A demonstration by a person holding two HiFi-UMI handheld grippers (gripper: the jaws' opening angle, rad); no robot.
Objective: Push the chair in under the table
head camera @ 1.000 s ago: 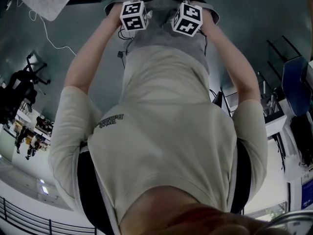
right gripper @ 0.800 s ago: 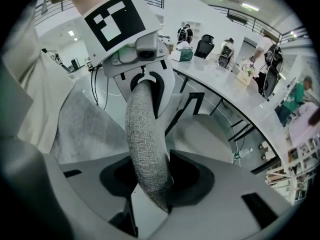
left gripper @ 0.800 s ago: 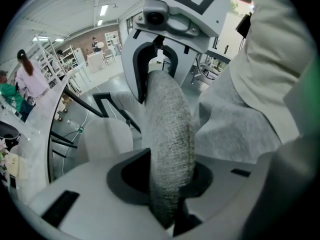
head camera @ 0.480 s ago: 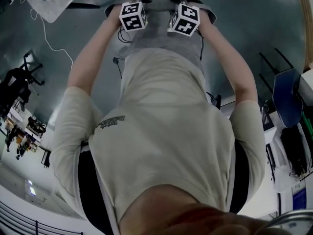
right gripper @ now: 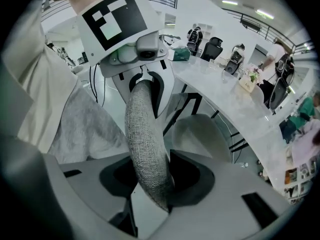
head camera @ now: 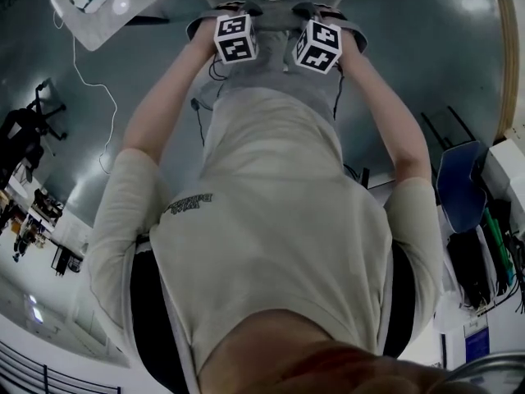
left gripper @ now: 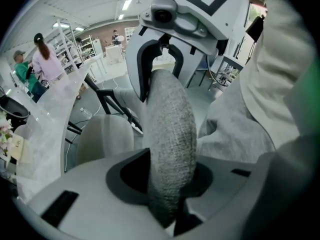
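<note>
The chair's grey fabric backrest (left gripper: 169,134) runs up the middle of the left gripper view, its top edge clamped between the jaws of my left gripper (left gripper: 167,186). My right gripper (right gripper: 155,184) is shut on the same backrest edge (right gripper: 142,144) a little farther along. Each gripper view shows the other gripper on the rim. The pale chair seat (right gripper: 197,131) lies beyond, beside the white table (right gripper: 240,101). In the head view both marker cubes (head camera: 235,38) sit side by side at the top, with the table corner (head camera: 98,15) at the upper left.
A blue chair (head camera: 461,183) and dark bags stand at the right of the head view. At its left are a black office chair (head camera: 23,128) and a white cable (head camera: 97,97) on the floor. People (left gripper: 42,61) stand by shelves past the table.
Both grippers, still clamped on the backrest, have shifted slightly right in the head view. The table corner has slid further into the picture and the blue chair has drifted down the right side.
</note>
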